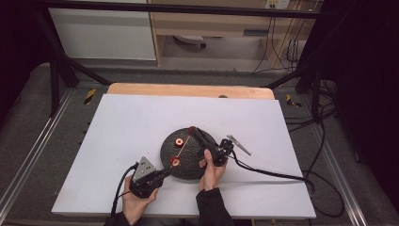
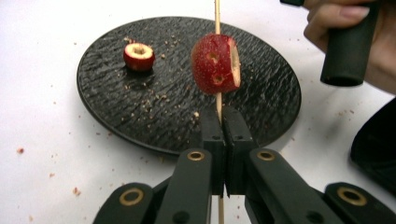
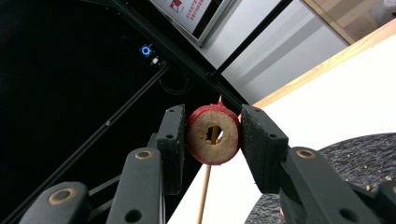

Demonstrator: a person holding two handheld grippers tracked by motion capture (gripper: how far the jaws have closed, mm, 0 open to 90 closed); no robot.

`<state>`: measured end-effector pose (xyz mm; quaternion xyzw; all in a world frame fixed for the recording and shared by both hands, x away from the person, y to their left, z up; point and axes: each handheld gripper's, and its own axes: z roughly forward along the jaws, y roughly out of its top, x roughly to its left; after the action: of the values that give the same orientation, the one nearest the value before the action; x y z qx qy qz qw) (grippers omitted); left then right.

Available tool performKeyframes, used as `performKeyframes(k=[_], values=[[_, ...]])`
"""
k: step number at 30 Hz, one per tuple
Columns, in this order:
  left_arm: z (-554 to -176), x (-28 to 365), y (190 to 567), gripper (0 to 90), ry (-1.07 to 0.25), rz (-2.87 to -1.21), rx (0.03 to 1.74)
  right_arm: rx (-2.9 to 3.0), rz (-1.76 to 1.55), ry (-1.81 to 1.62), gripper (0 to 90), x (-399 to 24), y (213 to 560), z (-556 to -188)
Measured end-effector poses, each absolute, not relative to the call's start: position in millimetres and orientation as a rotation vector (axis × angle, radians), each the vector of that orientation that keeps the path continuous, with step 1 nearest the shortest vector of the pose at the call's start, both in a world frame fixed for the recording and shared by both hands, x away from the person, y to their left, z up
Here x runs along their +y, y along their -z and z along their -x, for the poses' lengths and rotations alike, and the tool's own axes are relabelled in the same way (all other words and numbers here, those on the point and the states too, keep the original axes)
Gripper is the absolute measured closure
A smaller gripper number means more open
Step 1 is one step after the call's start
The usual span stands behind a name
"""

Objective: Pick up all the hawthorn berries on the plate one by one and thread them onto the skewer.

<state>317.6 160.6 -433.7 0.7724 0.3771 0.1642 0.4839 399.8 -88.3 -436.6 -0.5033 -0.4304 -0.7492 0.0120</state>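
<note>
A thin wooden skewer [image 2: 217, 14] runs up from my left gripper [image 2: 223, 116], whose jaws are shut on its lower part. A cored red fruit piece [image 2: 215, 63] is threaded on it just above the jaws. My right gripper [image 3: 212, 126] is shut on a second cored fruit ring [image 3: 213, 134], and the skewer [image 3: 204, 189] passes through the ring's hole. In the high view the left gripper [image 1: 165, 172] is at the near rim of the black plate [image 1: 188, 172] and the right gripper [image 1: 193, 130] is over its far rim. A third fruit piece [image 1: 179, 141] lies on the plate.
The plate sits on a white mat [image 1: 117, 141] over a wooden table [image 1: 188, 89]. A metal clip [image 1: 239, 144] lies right of the plate. Crumbs are scattered on the plate [image 2: 154, 102]. Cables [image 1: 282, 176] trail off to the right.
</note>
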Motion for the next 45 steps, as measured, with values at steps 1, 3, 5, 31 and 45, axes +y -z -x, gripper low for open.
performKeyframes(k=[1, 3, 5, 31, 45], values=[[-318, 160, 433, 88.6, -0.400, -1.880, 0.917, -1.342, 1.568, 2.339, 62.1, -88, 437, -399], [-321, 158, 432, 88.6, -0.399, -1.888, 0.916, -1.344, 1.567, 2.341, 62.1, -88, 437, -398], [-323, 157, 432, 88.6, -0.394, -1.890, 0.917, -1.348, 1.564, 2.341, 62.1, -88, 436, -397], [-353, 134, 414, 88.7, -0.389, -1.875, 0.911, -1.449, 1.540, 2.267, 62.2, -87, 441, -390], [-351, 146, 417, 88.7, -0.383, -1.887, 0.901, -1.602, 1.535, 2.236, 50.6, -91, 434, -391]])
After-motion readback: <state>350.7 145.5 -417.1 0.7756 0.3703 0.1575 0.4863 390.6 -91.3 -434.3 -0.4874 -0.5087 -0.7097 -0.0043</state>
